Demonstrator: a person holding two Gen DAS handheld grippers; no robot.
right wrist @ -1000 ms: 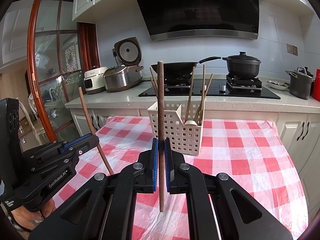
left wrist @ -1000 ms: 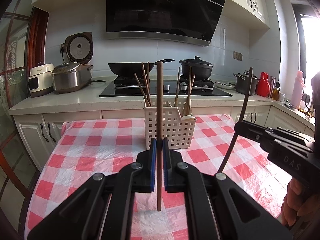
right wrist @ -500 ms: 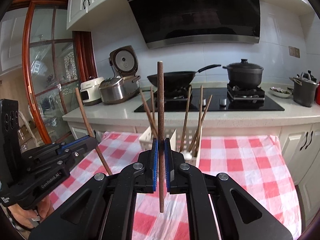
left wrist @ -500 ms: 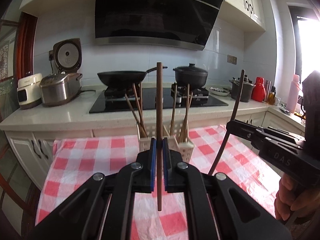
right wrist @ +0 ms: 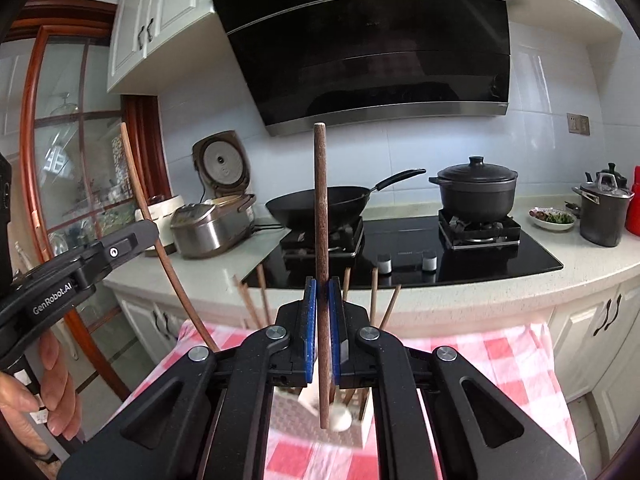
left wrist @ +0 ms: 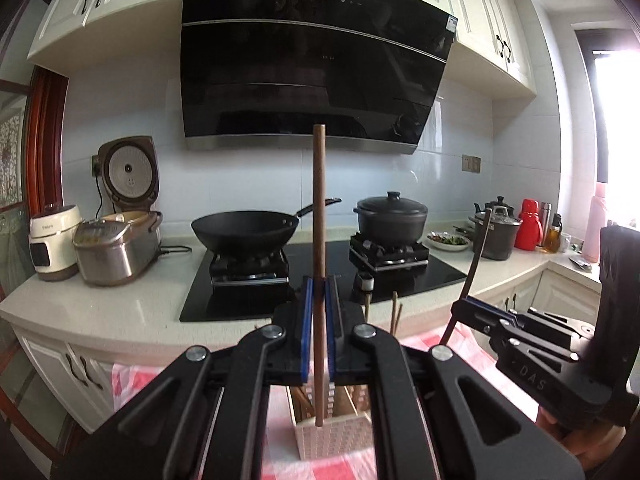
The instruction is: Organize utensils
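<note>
My left gripper (left wrist: 319,282) is shut on a brown wooden chopstick (left wrist: 319,208) that stands upright. Its lower tip hangs just above the white slotted basket (left wrist: 340,438), which holds several chopsticks. In the right wrist view my right gripper (right wrist: 322,286) is shut on another upright brown chopstick (right wrist: 321,208), its tip over the basket (right wrist: 292,416) and a white spoon (right wrist: 340,418) inside. Each gripper also shows in the other view: the right gripper (left wrist: 460,306) clamps a dark chopstick (left wrist: 478,256), and the left gripper (right wrist: 150,232) clamps a slanted chopstick (right wrist: 160,248).
The basket stands on a red-and-white checked tablecloth (right wrist: 500,354). Behind the table runs a counter (left wrist: 132,308) with a rice cooker (left wrist: 120,248), a wok (left wrist: 246,232), a black pot (left wrist: 392,222) and a stockpot (right wrist: 604,212). A person's hand (right wrist: 56,392) holds the left gripper.
Both grippers have risen and moved toward the basket, which has dropped from mid-frame to beneath the fingers. Each still clamps its upright chopstick.
</note>
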